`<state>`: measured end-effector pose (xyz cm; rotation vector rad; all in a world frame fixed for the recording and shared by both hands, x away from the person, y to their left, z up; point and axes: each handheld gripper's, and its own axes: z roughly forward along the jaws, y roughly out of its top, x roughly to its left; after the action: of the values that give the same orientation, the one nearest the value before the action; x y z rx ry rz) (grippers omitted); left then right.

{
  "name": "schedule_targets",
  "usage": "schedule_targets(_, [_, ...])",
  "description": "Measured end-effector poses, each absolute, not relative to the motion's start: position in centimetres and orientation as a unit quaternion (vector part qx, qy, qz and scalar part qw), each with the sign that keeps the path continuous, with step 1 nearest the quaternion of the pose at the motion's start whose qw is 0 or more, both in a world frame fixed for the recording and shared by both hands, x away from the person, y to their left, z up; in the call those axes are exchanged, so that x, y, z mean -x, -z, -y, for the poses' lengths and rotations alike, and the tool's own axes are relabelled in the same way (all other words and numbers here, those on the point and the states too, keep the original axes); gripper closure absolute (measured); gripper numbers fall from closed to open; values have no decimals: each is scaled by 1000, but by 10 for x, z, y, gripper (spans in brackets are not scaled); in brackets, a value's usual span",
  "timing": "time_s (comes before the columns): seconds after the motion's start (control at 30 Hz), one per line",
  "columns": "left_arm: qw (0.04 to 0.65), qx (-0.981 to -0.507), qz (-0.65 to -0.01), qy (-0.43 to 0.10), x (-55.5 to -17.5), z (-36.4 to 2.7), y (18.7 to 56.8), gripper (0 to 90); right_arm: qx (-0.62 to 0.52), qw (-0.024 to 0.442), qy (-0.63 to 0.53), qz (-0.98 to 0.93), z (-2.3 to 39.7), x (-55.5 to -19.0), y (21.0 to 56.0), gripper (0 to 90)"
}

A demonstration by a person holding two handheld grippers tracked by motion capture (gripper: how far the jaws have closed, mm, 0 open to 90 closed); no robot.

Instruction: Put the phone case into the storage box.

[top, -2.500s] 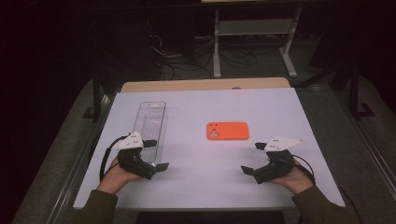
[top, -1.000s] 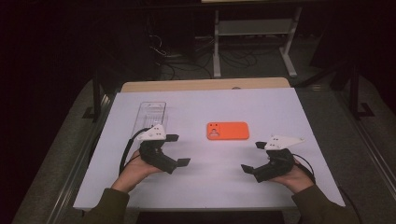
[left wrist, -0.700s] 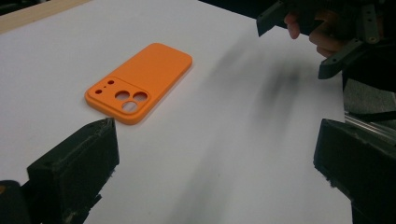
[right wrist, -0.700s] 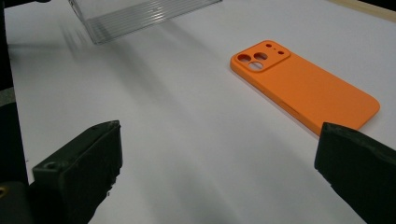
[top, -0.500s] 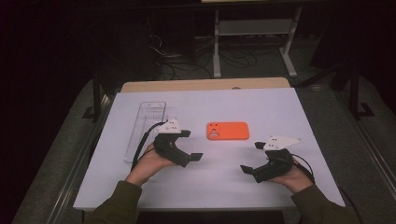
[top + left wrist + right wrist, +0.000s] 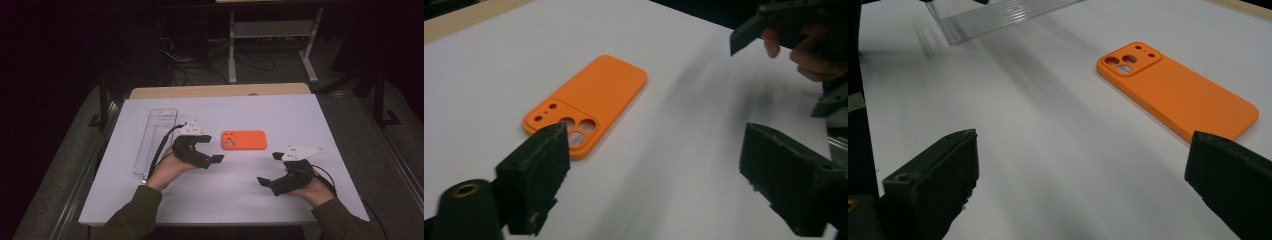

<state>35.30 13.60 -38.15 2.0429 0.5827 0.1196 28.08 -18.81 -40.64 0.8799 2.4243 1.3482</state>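
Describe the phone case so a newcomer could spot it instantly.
On the white table top, look near the middle, just right of the left tool. The phone case lies flat there, back up, camera cutouts at its left end. It is bright orange, unlike the long clear plastic tray further left.

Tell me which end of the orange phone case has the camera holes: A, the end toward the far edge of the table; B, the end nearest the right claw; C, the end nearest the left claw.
C: in the high view the holes sit at the end of the phone case beside the left claw, and the left gripper view shows them just past its near pad.
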Motion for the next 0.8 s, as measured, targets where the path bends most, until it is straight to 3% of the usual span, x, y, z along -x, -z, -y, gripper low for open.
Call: schedule_targets(0.8, [450,-848,-267,-86,-401,-117,390,654,-301,108,-447,-836,187,-284,414,3])
